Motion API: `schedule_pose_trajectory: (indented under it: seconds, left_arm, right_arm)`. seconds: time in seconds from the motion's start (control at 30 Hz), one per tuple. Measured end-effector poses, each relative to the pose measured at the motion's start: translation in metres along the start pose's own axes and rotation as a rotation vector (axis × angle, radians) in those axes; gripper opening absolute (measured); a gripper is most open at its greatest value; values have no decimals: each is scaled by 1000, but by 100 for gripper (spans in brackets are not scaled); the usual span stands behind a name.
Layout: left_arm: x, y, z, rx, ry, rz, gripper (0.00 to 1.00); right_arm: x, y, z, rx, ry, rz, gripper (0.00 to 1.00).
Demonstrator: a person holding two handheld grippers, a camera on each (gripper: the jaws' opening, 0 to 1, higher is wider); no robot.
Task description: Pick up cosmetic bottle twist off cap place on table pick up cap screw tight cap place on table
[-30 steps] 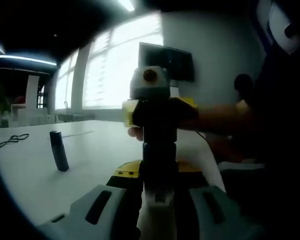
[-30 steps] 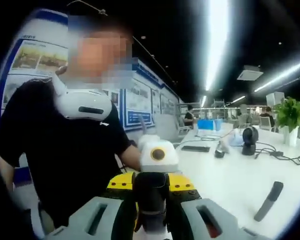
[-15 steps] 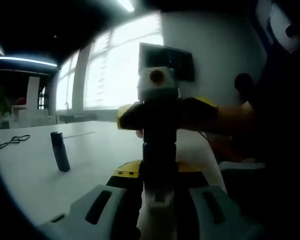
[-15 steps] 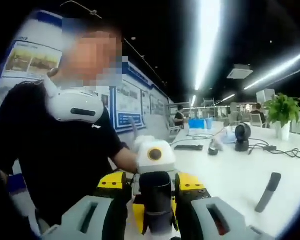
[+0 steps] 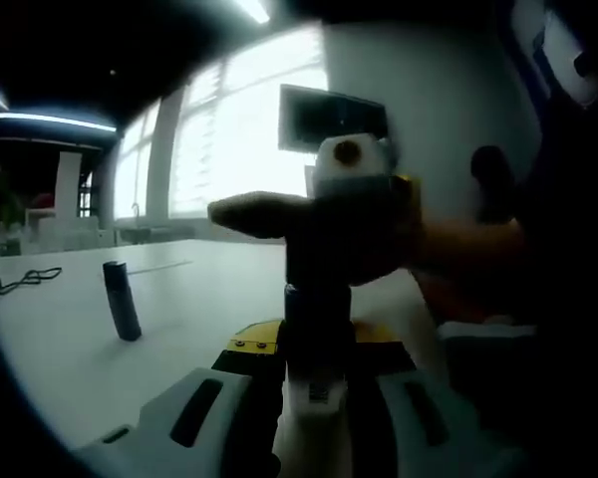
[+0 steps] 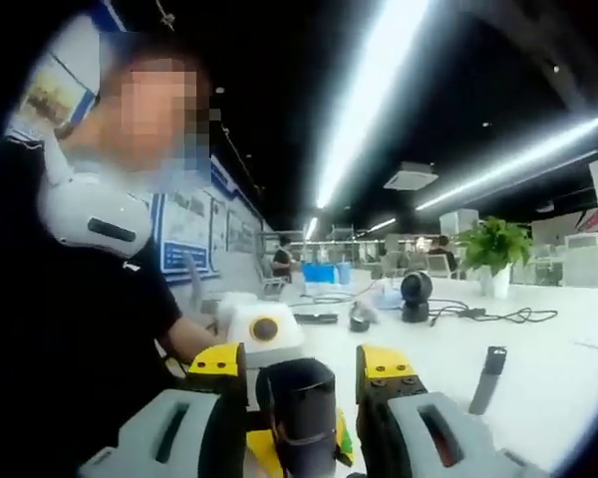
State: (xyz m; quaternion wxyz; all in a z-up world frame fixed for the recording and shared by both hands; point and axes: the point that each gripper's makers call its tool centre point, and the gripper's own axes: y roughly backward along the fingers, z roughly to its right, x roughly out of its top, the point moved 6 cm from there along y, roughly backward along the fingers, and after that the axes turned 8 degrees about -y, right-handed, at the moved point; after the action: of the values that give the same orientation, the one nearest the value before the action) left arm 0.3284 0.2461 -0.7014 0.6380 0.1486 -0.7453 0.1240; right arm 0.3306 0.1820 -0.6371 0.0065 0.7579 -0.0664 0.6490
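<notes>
Bottle [image 5: 316, 393] between left tongs [image 5: 314, 418]

L hand-held gripper [image 5: 317, 393] jaws clamped, R hand-held gripper [image 6: 301, 393] jaws parted, the two facing each other

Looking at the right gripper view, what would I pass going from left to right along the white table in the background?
The person's dark shirt → the other gripper → a round black device on the table → a potted green plant → a dark upright stick-like thing, nearer to the camera.
</notes>
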Motion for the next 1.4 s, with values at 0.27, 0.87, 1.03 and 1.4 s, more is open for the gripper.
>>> schedule_pose_trajectory:
  seconds: [0.27, 0.87, 1.03, 1.4]
  left_arm:
    - [0, 0, 0, 4, 0, -1, 13]
    - [1, 0, 1, 10, -14, -2, 13]
    - [1, 0, 1, 11, -14, -2, 13]
    - [1, 0, 1, 11, -14, -2, 13]
  right_arm:
    - [4, 2, -5, -134, 38, 68, 40]
    - [8, 5, -24, -493, 107, 110, 41]
    - [2, 6, -28, -583, 157, 105, 40]
    - [-7, 8, -25, -738, 95, 111, 38]
